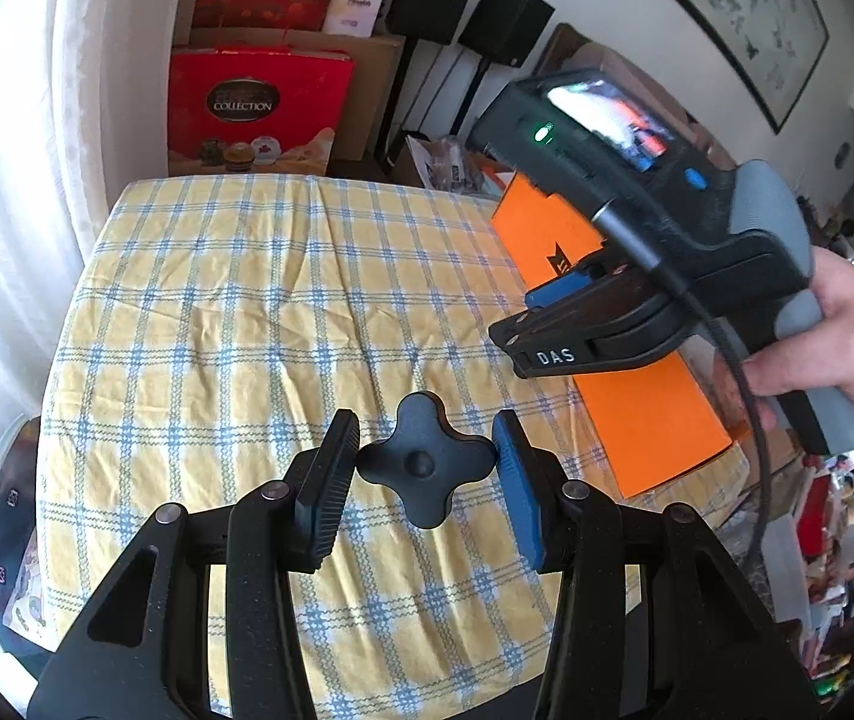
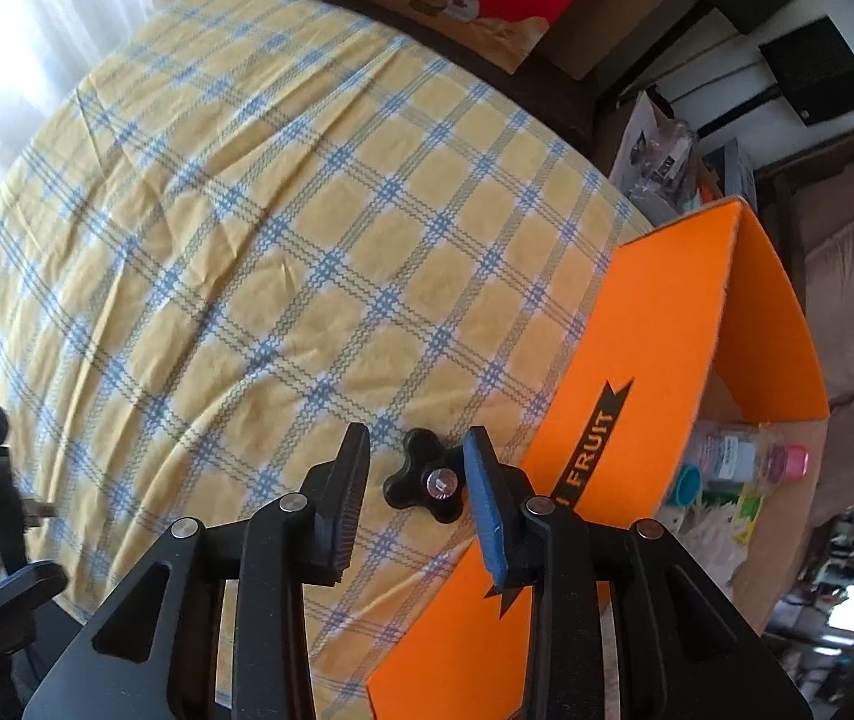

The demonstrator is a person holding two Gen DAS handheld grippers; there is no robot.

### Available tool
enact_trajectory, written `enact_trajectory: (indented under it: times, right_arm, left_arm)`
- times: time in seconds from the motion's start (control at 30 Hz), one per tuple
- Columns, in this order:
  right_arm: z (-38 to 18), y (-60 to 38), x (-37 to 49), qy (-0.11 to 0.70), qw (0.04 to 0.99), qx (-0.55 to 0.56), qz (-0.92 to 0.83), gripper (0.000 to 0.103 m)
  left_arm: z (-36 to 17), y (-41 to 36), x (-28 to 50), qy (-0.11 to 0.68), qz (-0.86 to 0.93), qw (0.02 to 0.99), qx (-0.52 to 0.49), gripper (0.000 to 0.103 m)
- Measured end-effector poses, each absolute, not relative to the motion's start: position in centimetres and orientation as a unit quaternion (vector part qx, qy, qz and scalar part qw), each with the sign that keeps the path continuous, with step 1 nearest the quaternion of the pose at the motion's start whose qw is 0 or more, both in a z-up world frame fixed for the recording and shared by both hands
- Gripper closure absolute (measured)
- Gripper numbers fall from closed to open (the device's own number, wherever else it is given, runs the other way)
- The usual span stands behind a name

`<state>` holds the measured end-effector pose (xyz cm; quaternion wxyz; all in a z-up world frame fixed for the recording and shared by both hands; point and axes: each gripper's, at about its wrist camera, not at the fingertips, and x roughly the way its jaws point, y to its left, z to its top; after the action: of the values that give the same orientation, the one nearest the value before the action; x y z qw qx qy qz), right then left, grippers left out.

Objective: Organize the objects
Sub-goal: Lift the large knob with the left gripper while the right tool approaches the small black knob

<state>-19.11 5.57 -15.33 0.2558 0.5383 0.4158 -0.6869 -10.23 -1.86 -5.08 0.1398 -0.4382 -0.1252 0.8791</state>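
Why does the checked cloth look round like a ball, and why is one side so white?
Left wrist view: the fisheye lens bulges the yellow-and-blue checked tablecloth, and window light washes out the white curtain. Right wrist view: same bulge, the cloth looks slightly smeared, the orange cardboard box bends at the edge, and glare whitens the top left corner.

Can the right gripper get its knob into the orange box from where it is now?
Probably yes. The right gripper, holding a black star knob, hangs at the orange box beside its raised flap. The box is open-topped, with bottles lying inside, and nothing appears to cover the opening.
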Motion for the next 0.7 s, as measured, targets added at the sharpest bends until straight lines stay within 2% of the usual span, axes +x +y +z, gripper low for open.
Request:
enact_trajectory:
  times: [0.23,0.53,0.7]
  right_arm:
    - [-17.7,4.7,-20.2,0.46,0.239,0.558,-0.648,0.072]
    - [-18.6,4.2,-21.0,0.465,0.251,0.579,-0.621,0.078]
    - [-18.9,4.6,-21.6,0.463,0.256,0.591,-0.61,0.078]
  left_arm:
    - [-5.1,-2.9,-9.7,-0.133,0.88,0.137,-0.435,0.06]
    - [-5.4,-3.7,-9.6,-0.146,0.878,0.137,-0.435,0.06]
    - [-5.3,-3.8,-9.6,-0.148,0.879,0.138,-0.432,0.06]
